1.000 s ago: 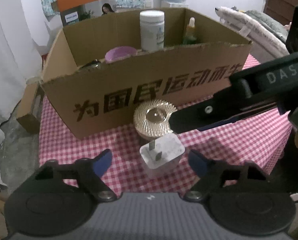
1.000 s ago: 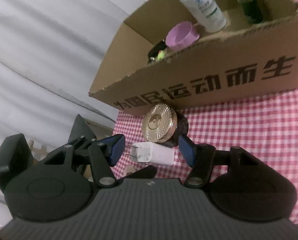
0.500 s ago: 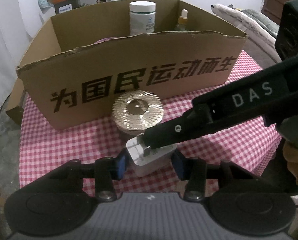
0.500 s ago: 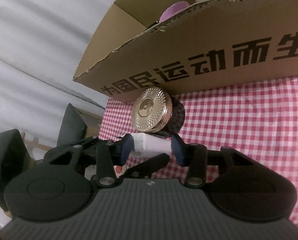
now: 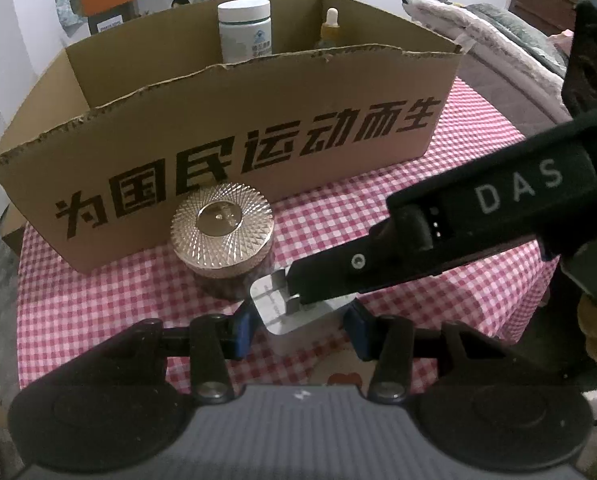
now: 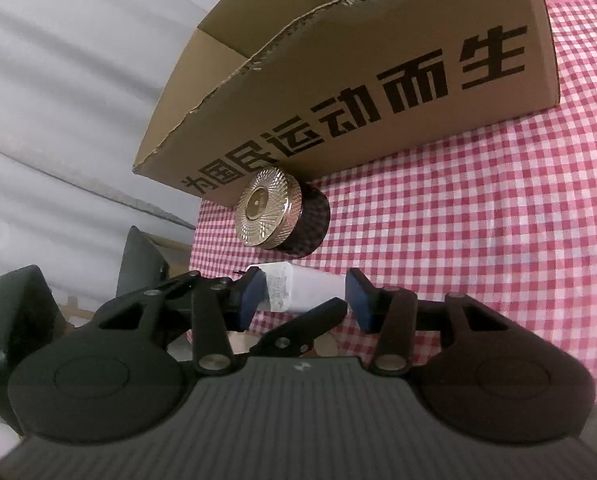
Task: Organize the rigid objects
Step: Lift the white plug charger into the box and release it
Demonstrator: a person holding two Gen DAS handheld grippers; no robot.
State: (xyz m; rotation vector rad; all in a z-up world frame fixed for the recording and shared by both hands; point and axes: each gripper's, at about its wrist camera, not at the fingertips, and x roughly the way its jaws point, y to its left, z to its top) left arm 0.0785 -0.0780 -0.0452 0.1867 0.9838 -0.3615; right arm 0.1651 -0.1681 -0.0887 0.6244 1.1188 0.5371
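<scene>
A white charger plug (image 5: 276, 314) sits between the blue pads of my left gripper (image 5: 298, 330), which is shut on its sides. My right gripper (image 6: 306, 300) has the same charger (image 6: 310, 286) end to end between its pads. Those pads still touch it while the jaws are opening slightly. In the left wrist view the right gripper's black finger (image 5: 338, 268) reaches in from the right and lies over the charger's prongs. A gold-lidded jar (image 5: 222, 232) stands just beyond the charger, against the front wall of the open cardboard box (image 5: 258, 120).
The box (image 6: 378, 80) holds a white bottle (image 5: 244, 32) and a dropper bottle (image 5: 330, 28). A red-checked cloth (image 6: 478, 220) covers the table, whose left edge lies near the jar (image 6: 266, 212). A bed (image 5: 498, 40) stands at the right, a curtain (image 6: 58, 80) on the left.
Both grippers have come forward and down onto the charger and closed around it. A second ago both stood open with it lying loose on the cloth.
</scene>
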